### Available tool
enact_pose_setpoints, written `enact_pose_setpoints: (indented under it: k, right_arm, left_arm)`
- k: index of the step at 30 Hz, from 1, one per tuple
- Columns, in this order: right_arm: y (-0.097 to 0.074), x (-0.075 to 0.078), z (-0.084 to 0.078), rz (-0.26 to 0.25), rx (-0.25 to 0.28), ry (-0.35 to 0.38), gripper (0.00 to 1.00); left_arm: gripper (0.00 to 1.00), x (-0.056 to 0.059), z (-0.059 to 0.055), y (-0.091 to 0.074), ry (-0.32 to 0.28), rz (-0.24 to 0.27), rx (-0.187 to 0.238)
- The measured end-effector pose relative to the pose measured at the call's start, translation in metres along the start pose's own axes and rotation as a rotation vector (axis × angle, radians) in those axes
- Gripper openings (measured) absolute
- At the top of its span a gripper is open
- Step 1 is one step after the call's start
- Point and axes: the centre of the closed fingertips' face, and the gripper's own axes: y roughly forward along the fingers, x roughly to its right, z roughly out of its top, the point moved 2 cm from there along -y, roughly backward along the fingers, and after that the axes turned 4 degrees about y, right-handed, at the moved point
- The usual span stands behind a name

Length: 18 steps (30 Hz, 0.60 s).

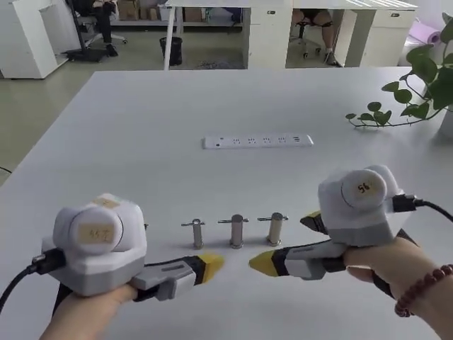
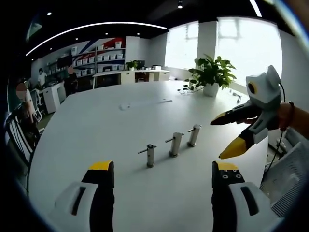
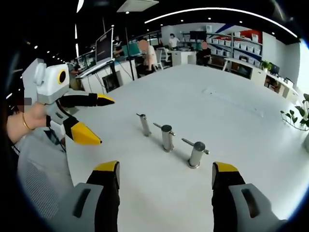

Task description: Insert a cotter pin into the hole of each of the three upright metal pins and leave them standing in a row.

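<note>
Looking down in the head view, three upright metal pins [image 1: 237, 232] stand in a row on the white worktop [image 1: 141, 127], near the person, each with a cotter pin [image 1: 228, 221] lying crosswise through its top; the left gripper [image 1: 204, 269] and the right gripper [image 1: 285, 242] sit low on the near side, tips pointing inward at each other, neither touching a pin, which I judge a hands-off stance that keeps the row from being knocked; a power strip [image 1: 258, 141] lies farther off. In the left gripper view its jaws are apart with nothing between them, the row just beyond; the right gripper, jaws likewise spread, hangs at the right. In the right gripper view its own jaws stand apart and bare; the three pins run off toward the far left, all upright, so the task looks complete.
</note>
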Motion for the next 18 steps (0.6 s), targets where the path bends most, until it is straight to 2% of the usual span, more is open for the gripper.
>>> enact_pose_setpoints:
  k: [3,8,12,15,18]
  right_arm:
    - [-0.001,-0.003,0.0,-0.001,0.015,-0.011,0.81]
    - [-0.001,-0.005,0.001,-0.011,0.035,0.016,0.86]
    - [-0.001,-0.008,0.001,-0.02,0.044,0.024,0.87]
    - [-0.002,-0.011,0.004,-0.018,0.072,0.046,0.9]
    - [-0.003,-0.012,0.001,-0.021,0.071,0.059,0.91]
  left_arm:
    - [0.86,-0.001,-0.001,0.0,-0.004,0.011,-0.001]
    - [0.87,-0.002,0.005,-0.003,-0.033,0.014,0.037]
    - [0.89,-0.005,0.005,-0.003,-0.047,0.024,0.036]
    - [0.91,-0.005,0.004,-0.004,-0.047,0.029,0.028]
    - [0.94,-0.005,0.003,-0.004,-0.046,0.03,0.028]
